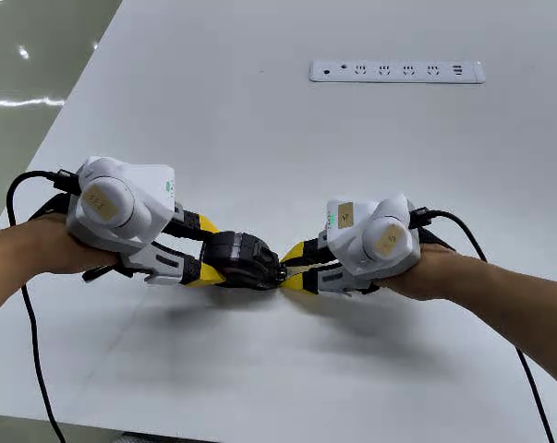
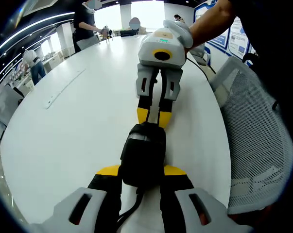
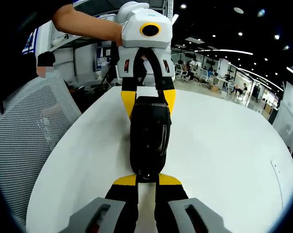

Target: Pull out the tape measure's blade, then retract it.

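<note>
Starting the pull-out appears to be the step in hand, since no blade length shows outside the case; the left gripper (image 1: 207, 249) is clenched across the black tape measure (image 1: 244, 260), low over the white table (image 1: 260, 120); the right gripper (image 1: 292, 266) faces it, jaws nipped on the blade tip (image 3: 146, 175) at the case mouth; the next move calls for a straight draw away by the right while the left holds firm.
</note>
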The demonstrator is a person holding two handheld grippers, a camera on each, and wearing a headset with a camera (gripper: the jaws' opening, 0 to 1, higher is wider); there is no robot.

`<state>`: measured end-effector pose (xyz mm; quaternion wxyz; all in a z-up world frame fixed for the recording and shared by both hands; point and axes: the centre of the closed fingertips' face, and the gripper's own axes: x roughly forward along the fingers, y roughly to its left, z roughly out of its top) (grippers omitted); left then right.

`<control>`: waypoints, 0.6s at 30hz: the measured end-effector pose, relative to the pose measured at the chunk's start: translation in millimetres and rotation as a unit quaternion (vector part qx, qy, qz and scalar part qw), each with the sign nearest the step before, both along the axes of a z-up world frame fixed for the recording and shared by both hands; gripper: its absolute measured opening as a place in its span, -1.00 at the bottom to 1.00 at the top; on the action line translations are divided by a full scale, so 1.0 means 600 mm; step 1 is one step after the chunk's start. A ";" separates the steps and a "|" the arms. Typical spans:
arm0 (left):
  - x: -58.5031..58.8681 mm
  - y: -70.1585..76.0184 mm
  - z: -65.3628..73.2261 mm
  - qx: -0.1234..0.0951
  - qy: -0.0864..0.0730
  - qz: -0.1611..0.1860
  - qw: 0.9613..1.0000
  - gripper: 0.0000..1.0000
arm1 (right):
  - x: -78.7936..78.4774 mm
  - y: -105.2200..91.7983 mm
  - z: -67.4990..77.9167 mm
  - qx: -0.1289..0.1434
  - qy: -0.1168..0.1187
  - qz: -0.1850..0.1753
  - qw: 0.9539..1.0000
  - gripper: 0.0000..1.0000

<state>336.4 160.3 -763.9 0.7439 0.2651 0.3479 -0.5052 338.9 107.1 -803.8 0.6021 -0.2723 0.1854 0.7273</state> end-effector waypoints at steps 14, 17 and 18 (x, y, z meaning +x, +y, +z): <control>-0.001 0.001 0.000 -0.002 0.004 0.001 1.000 -0.52 | 0.000 -0.004 0.001 -0.005 -0.006 0.004 1.000 -0.85; 0.000 0.000 0.000 -0.002 0.004 0.000 1.000 -0.52 | 0.001 -0.010 0.000 -0.007 -0.007 0.006 1.000 -0.85; 0.000 0.000 0.000 -0.002 0.004 0.000 1.000 -0.52 | 0.002 -0.014 0.000 -0.008 -0.008 0.006 1.000 -0.85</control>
